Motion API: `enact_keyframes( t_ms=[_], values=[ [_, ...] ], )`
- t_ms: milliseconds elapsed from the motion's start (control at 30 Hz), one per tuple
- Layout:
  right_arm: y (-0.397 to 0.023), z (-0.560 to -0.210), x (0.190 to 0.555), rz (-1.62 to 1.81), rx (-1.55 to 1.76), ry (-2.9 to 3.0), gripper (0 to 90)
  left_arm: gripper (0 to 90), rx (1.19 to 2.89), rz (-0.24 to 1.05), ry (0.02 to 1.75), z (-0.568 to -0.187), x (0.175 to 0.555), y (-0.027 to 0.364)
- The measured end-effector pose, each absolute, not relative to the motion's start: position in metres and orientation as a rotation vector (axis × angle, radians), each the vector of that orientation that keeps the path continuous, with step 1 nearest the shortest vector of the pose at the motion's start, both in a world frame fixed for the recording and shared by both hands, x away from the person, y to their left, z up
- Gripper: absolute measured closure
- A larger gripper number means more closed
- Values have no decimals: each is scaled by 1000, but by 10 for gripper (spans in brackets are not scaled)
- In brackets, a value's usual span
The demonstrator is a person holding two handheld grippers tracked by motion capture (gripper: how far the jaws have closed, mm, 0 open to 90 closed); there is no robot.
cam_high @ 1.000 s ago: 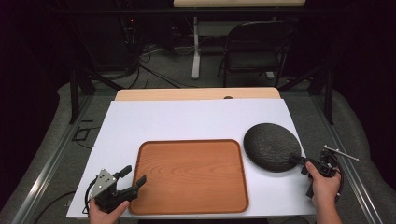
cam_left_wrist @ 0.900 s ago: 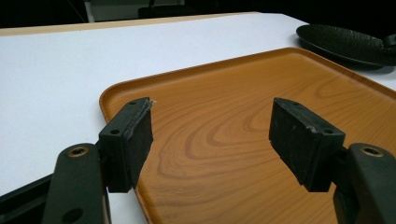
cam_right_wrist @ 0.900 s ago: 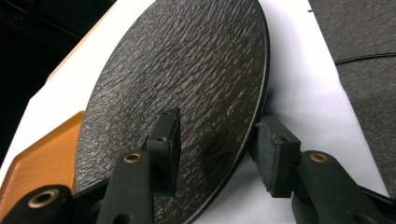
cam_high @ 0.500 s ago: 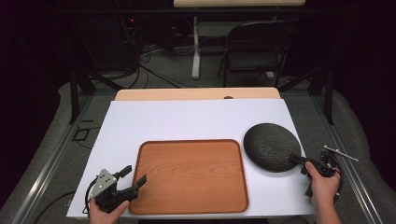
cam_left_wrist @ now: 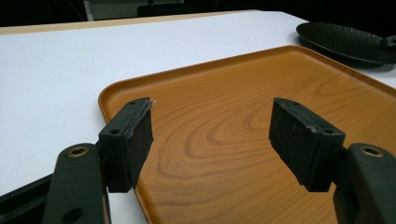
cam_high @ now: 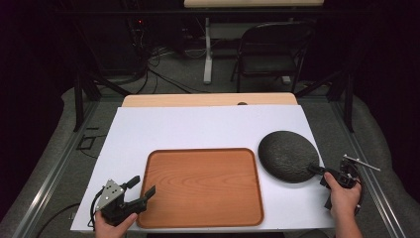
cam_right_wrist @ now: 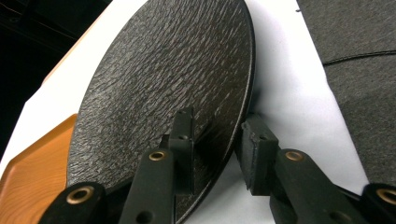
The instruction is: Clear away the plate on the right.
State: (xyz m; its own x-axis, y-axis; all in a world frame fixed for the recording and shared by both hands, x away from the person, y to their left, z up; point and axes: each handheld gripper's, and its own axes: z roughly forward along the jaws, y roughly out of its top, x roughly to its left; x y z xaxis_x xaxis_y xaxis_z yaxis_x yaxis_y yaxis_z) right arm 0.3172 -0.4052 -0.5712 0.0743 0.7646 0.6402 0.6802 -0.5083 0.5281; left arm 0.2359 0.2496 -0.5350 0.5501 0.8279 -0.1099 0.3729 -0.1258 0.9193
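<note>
The right tool [cam_right_wrist: 215, 154] straddled the near rim of the dark plate [cam_high: 288, 155], jaws either side but not visibly clamped; the plate lay on the table [cam_high: 198, 130] just right of the wooden tray [cam_high: 203, 186]; the left tool [cam_high: 134, 194] hovered at the tray's near-left corner, jaws wide apart. Likely next: closing on the rim, then lifting toward the tray.

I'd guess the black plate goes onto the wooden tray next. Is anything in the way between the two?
Nothing visible. The black plate sits on the white table just right of the wooden tray, whose surface is bare. The right gripper straddles the plate's rim.
</note>
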Motion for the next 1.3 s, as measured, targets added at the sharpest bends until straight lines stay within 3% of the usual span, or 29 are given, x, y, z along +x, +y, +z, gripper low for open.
enact_keyframes(
  t_ms=[833,1300],
  values=[
    [-407,-551,319,1559,2314,1468,801,306,1723,537,1017,-536,237,250],
    [-408,-520,347,1448,2358,1590,840,307,1723,535,1015,-535,236,250]
  ],
)
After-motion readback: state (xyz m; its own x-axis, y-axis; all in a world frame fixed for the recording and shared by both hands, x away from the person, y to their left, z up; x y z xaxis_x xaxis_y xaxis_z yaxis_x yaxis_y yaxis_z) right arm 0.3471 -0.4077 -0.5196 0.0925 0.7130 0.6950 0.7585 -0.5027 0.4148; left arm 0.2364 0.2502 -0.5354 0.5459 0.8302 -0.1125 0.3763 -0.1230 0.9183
